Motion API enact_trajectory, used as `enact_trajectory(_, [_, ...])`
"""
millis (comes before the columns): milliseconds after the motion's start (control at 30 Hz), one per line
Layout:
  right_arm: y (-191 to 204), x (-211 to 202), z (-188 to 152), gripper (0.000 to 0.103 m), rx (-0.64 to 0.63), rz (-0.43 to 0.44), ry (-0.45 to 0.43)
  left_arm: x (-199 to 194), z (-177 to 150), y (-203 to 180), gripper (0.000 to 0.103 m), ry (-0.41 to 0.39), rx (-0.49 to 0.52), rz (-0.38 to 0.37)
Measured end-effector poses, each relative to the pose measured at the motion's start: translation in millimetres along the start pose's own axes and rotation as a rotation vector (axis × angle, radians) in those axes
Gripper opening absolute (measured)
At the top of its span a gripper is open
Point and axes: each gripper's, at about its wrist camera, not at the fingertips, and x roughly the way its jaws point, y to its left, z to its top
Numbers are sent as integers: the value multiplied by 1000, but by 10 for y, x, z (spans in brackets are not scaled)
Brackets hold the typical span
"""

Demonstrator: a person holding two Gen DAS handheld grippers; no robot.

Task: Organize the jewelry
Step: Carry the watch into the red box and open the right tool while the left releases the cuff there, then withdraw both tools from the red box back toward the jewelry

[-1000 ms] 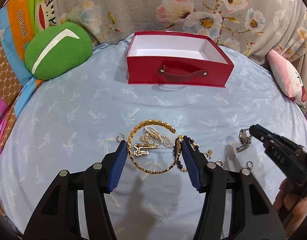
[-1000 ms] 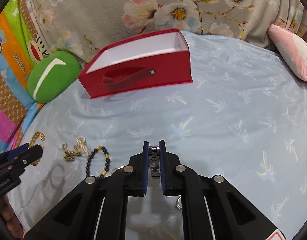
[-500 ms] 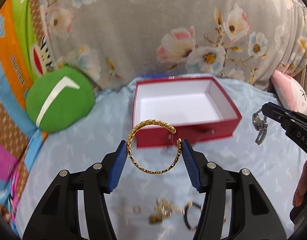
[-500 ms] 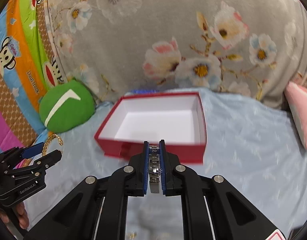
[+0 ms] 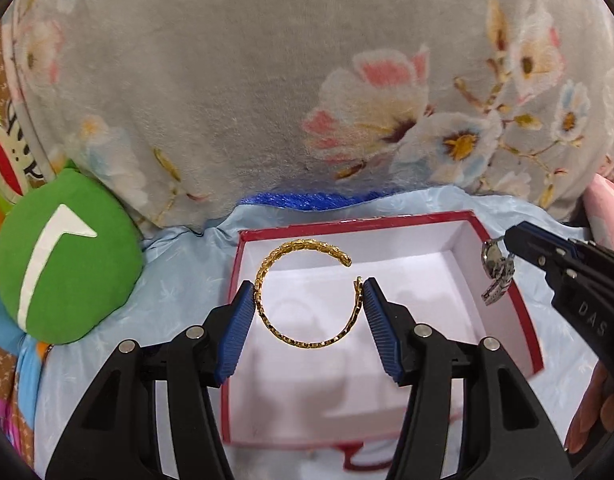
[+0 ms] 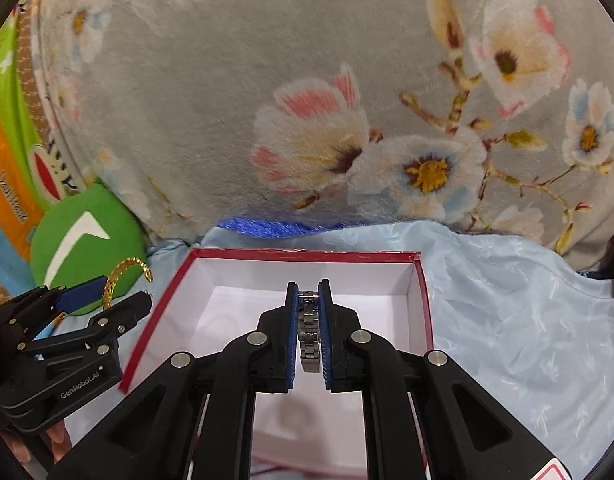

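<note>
My left gripper point(image 5: 309, 286) is shut on a gold open bangle point(image 5: 303, 342) and holds it above the open red box point(image 5: 527, 320) with a white inside. My right gripper point(image 6: 308, 290) is shut on a silver link watch point(image 6: 309, 334) and holds it above the same red box point(image 6: 425, 300). In the left wrist view the right gripper point(image 5: 507, 246) comes in from the right with the silver watch point(image 5: 495, 276) hanging over the box's right wall. In the right wrist view the left gripper point(image 6: 123, 294) with the gold bangle point(image 6: 119, 276) is at the left, beside the box. The box inside looks empty.
A grey floral blanket point(image 5: 307, 100) rises right behind the box. A green round cushion point(image 5: 63, 256) lies to the left. The box stands on a light blue cloth point(image 6: 527, 300). A pink cushion point(image 5: 607, 204) shows at the right edge.
Both grippers lifted off the cloth with their pieces and moved forward over the red box. The other jewelry on the cloth has dropped out of view.
</note>
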Motion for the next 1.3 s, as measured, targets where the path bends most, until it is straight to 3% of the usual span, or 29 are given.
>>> enact_trajectory(267, [-131,786,6,9,19,-41,102,808,80,29,54,90,-45,-8])
enact_trajectory(500, [-117,1096,-66,9,-10,-70,147,1188,57,42,56,144,-58,-6])
enact_trajectory(600, [-114,1049,-74,14,-26,-87,97,1234,38,37,82,125,-56,37])
enact_trajectory(633, [-111,1010,-73,19,-33,-93,81,1215,42,49,82,110,-58,42])
enact_trajectory(700, [-120,893,-84,37,-39,-109,34,1130,65,99,86,72,-78,31])
enact_trajectory(833, [-172,565,-124,37,-8,-77,-23,936,67,184,86,33,-104,33])
enact_trajectory(967, [-172,10,-310,38,-6,-36,-85,459,-99,278,86,-18,-114,18])
enact_trajectory(1067, [-163,-506,-586,46,5,9,-123,-15,-357,311,87,-40,-95,31])
enact_trajectory(1100, [-160,-679,-696,48,9,26,-130,-176,-471,317,93,-36,-86,35])
enact_trajectory(1300, [-58,-1642,-1534,52,25,92,-128,-986,-1330,327,94,24,-57,65])
